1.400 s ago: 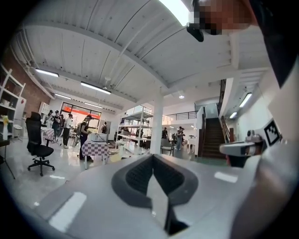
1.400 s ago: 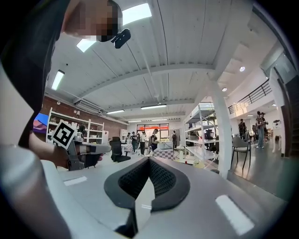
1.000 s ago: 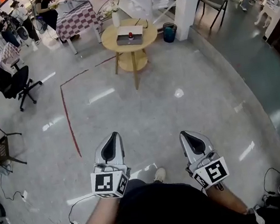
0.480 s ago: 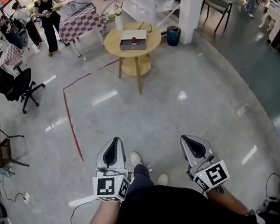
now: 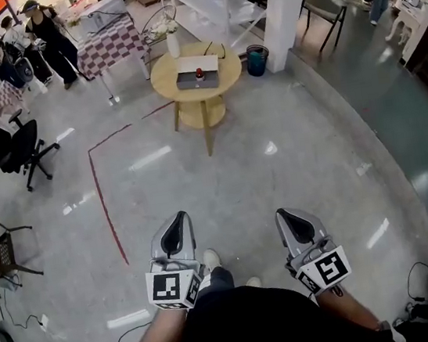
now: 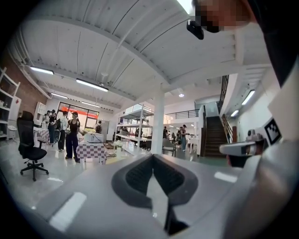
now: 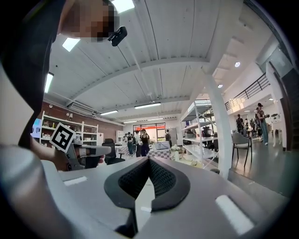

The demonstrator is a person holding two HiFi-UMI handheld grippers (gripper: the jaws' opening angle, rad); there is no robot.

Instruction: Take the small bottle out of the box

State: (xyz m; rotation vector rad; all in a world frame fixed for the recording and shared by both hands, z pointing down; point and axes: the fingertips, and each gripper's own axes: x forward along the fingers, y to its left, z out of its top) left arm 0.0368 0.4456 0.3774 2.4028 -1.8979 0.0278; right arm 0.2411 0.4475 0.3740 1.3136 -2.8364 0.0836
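Bottle (image 5: 199, 73), small and red-topped, is sitting in the grey box (image 5: 195, 84) on the round table (image 5: 161, 79), well ahead. I am holding left gripper (image 5: 179, 217) and right gripper (image 5: 281, 214) with jaws together, both empty.

Grey left tool (image 5: 179, 217), grey right tool (image 5: 282, 215), black shirt (image 5: 248, 329)

The person steps toward the round desk (image 5: 165, 77), so it and its box (image 5: 197, 74) now sit lower and slightly further left in the head view. A light shoe (image 5: 209, 259) now shows between the left tongs (image 5: 180, 218) and the right tongs (image 5: 282, 216). A second ago only the other shoe (image 5: 253, 282) showed there. In the background, the person in black (image 5: 49, 35) moves away from the checked desk (image 5: 106, 47) toward the left. The office chair (image 5: 5, 144) sits lower, nearer the left edge.
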